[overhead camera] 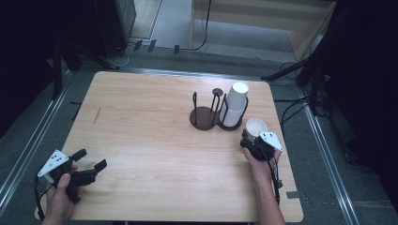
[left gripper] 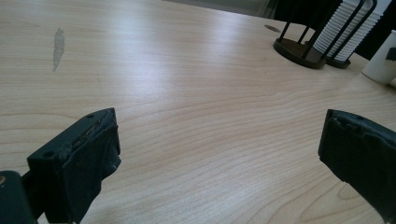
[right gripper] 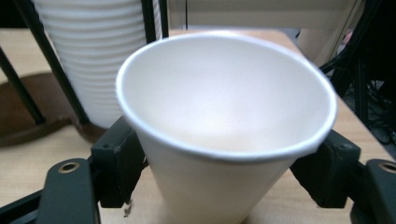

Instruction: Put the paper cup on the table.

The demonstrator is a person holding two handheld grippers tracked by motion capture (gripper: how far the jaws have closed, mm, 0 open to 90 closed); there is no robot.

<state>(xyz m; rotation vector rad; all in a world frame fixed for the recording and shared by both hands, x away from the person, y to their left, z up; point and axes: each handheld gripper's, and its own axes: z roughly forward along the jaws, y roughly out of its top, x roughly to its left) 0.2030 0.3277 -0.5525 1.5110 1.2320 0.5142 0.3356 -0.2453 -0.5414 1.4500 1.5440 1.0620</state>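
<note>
White paper cup (right gripper: 224, 140) sits clamped upright between the right gripper's (overhead camera: 256, 140) jaws, at four o'clock of the cup holder (overhead camera: 206, 117); left gripper (overhead camera: 91, 161) gapes, unladen.

wooden table (overhead camera: 155, 136), grey smear (left gripper: 58, 45); floor cables (overhead camera: 202, 37)

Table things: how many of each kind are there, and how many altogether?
Single white cup, held between the right gripper fingers: 1
Stack of white cups (cups inside too close to count): 1
Dark cup rack with two round bays: 1
Grippers, counting the open left gripper: 2
Total: 5
</note>
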